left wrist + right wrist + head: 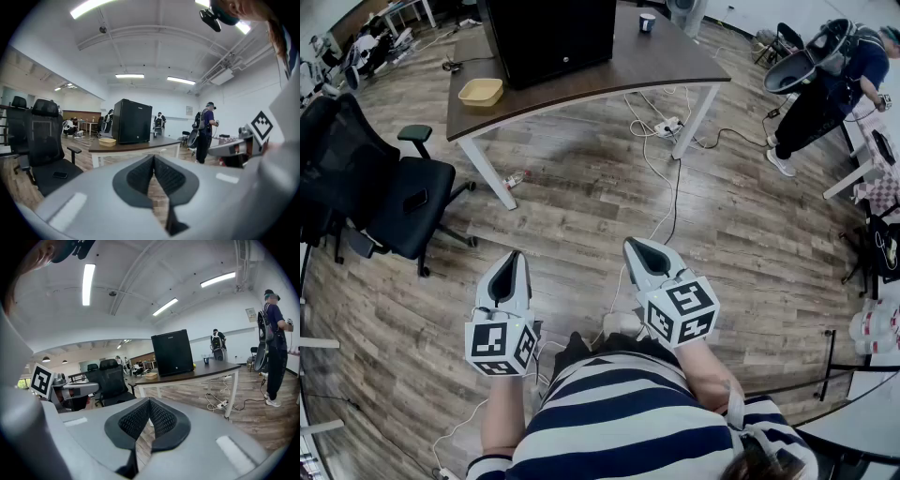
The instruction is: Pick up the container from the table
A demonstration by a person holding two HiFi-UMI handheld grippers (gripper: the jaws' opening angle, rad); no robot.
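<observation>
On the dark table (581, 80), near its left end, a small yellow container (481, 91) is seen, and it is not touched by anything. Near the container, toward the middle of the table, a big black box (548, 37) is stood. A little cup (647, 22) is placed by the far edge of the table. Well apart from the table, on its near side, the left gripper (514, 258) and the right gripper (630, 246) are held side by side over the wood floor (581, 206) and are pointed toward the table. The jaws of each one are pressed together, and nothing is held between them. A black chair (403, 192) is parked to the left of the table. White cords (667, 125) are seen on the floor under its right end.
</observation>
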